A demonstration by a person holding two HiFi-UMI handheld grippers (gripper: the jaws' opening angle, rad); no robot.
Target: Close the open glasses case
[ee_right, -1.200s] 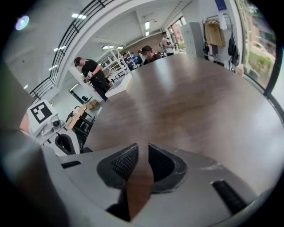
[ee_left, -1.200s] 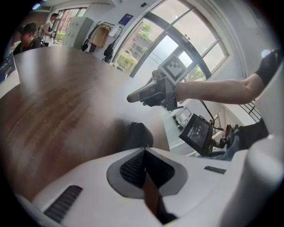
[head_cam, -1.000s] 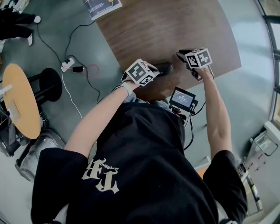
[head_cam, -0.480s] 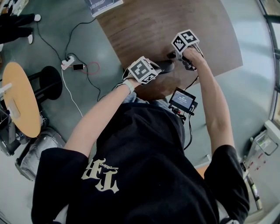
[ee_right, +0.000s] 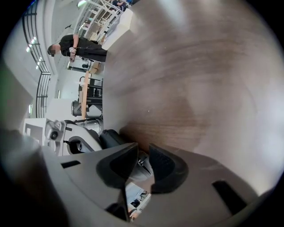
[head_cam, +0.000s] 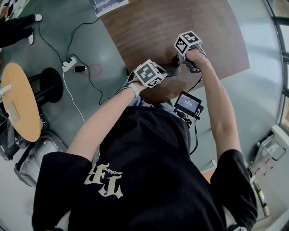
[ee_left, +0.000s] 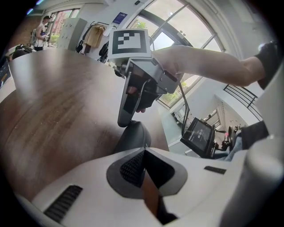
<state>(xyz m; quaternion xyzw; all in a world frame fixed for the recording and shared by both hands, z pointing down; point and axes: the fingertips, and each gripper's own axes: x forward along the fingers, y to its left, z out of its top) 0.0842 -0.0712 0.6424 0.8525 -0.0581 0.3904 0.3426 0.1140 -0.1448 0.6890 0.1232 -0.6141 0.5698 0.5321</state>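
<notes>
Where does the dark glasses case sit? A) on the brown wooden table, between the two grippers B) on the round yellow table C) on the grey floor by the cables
A: the glasses case lies on the brown table near its edge, with the left gripper and right gripper at either side.

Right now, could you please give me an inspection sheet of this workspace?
Surface: brown wooden table.
Job's things: dark case at the table's near edge; lid state unclear.
Clutter: booklet at the table's far corner.
Grippers: left tool shut, just short of the case; right tool slightly open, tip by the case.
Cables: power strip on the floor.
Surroundings: monitor, stool, round table.
</notes>
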